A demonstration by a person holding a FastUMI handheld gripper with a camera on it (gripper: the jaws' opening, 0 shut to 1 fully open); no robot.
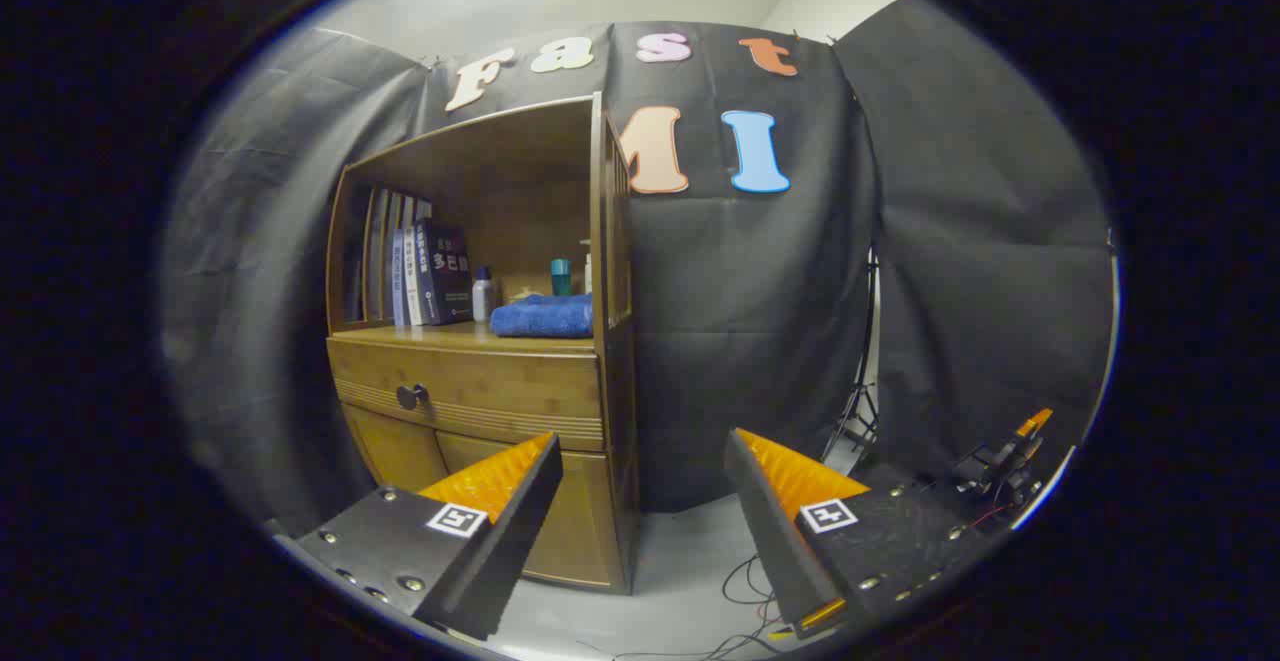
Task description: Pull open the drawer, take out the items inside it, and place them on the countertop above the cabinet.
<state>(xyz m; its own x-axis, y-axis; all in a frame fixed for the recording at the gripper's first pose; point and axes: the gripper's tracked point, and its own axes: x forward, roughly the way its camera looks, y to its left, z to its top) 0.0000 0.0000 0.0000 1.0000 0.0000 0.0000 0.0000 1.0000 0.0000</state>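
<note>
gripper (640,501) wide open, empty, lower centre | drawer (470,391) shut, left of centre, well beyond fingers | knob (411,396) at its left | advice: swing left, centre fingers on knob, pinch, pull straight out

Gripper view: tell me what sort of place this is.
Probably a staged recording booth, not a home: black cloth hangs behind a wooden cabinet, a stand and loose cables sit on the floor. The gripper is open, its fingers short of the closed drawer.
</note>
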